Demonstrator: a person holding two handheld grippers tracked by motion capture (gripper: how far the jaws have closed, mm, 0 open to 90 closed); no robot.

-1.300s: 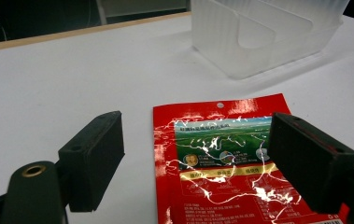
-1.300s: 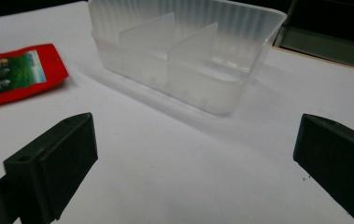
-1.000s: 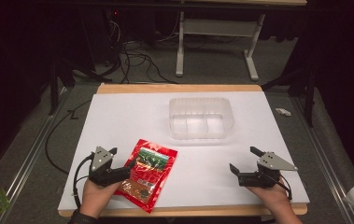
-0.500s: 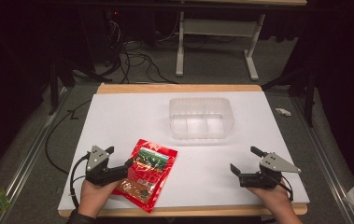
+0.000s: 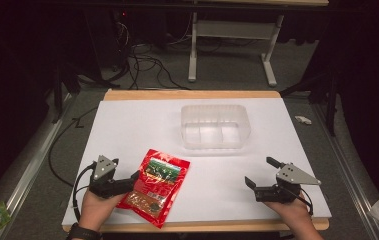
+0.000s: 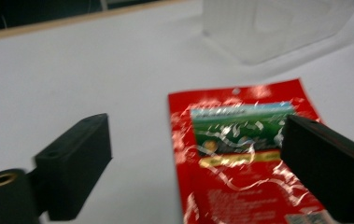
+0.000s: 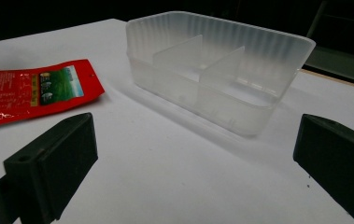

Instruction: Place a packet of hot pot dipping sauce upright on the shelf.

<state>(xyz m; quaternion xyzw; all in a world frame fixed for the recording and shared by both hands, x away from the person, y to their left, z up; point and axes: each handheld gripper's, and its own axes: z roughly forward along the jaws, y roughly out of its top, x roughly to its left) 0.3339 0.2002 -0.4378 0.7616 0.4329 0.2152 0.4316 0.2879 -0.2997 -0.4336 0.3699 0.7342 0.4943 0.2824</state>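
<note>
Table [image 5: 127, 130] carries a red snack pouch [image 5: 154, 184] lying flat near its front edge, left of centre, and a clear divided plastic container [image 5: 215, 126] farther back, well apart from the pouch. Left gripper [image 5: 136, 176] sits at the pouch's left edge, jaws spread wide; in the left gripper view one jaw stands over the pouch [image 6: 244, 154], nothing gripped. Right gripper [image 5: 260, 172] rests near the front right, jaws wide apart and empty, facing the container [image 7: 216, 70].

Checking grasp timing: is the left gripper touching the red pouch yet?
Cannot tell. In the left gripper view the left gripper has its jaws wide open, one over the red pouch, but neither contact nor gap shows plainly.
</note>
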